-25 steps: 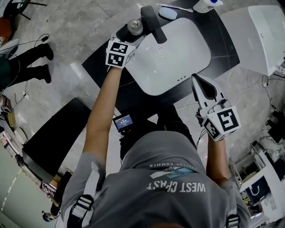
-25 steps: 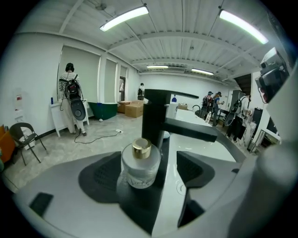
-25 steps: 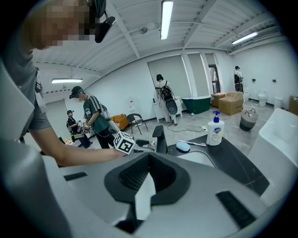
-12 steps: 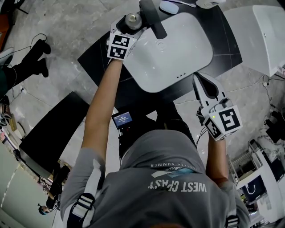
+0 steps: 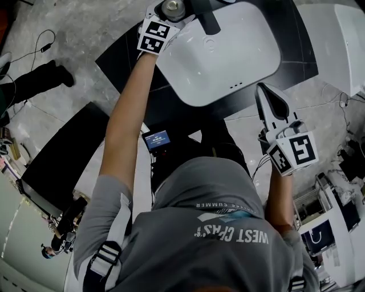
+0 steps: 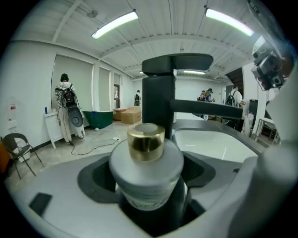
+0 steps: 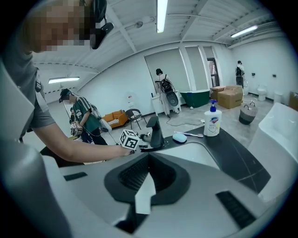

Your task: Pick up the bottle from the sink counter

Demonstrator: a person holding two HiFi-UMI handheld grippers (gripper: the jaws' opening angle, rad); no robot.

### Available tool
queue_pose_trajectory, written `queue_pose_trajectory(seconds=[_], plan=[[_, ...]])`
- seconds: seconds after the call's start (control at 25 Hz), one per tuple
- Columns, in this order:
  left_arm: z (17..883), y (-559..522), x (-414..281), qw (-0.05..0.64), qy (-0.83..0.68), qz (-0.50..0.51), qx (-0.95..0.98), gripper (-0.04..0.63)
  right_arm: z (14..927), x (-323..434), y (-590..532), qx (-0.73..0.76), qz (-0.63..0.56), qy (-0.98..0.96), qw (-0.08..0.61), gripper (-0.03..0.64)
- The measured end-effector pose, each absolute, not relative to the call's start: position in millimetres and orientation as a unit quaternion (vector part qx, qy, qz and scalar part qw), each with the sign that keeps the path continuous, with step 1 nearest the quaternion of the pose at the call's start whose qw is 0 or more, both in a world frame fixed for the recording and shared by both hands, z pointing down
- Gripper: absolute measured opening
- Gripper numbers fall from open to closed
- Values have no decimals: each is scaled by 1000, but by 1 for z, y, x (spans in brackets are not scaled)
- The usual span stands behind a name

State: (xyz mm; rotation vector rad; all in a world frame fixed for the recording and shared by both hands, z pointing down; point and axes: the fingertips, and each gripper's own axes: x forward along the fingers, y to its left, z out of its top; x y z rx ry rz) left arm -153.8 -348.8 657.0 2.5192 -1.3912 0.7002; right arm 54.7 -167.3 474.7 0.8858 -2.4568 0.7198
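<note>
The bottle (image 6: 146, 162), pale grey with a gold cap, stands on the black sink counter (image 5: 122, 63) beside the black faucet (image 6: 158, 102). In the head view the bottle (image 5: 170, 7) is at the top edge. My left gripper (image 6: 151, 183) reaches round it. Its jaws have just been opening and stand wide on either side of the bottle, not pressing it. My right gripper (image 5: 266, 90) hovers near the front right of the white basin (image 5: 219, 54). It looks shut with nothing in it, as the right gripper view (image 7: 144, 186) also suggests.
A soap pump bottle (image 7: 212, 120), a pale oval soap bar (image 7: 179, 137) and a toothbrush (image 7: 193, 135) lie on the counter behind the basin. A white fixture (image 5: 342, 45) stands to the right. A black case (image 5: 63, 154) lies on the floor at left. People stand in the room beyond.
My left gripper has pushed further forward round the bottle, toward the faucet, and now sits at the head view's top edge. The right gripper has barely moved.
</note>
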Motion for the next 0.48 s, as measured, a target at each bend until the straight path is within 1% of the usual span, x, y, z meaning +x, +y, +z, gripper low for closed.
queue_pose_trajectory(seconds=[0.08, 0.16, 0.48], plan=[[652, -353, -154, 88, -467, 221, 852, 388, 476, 55, -167, 320, 260, -885, 216, 2], [649, -356, -155, 89, -469, 212, 853, 337, 477, 55, -167, 320, 261, -885, 217, 2], [648, -349, -157, 104, -472, 229, 845, 334, 472, 52, -165, 320, 256, -886, 216, 2]])
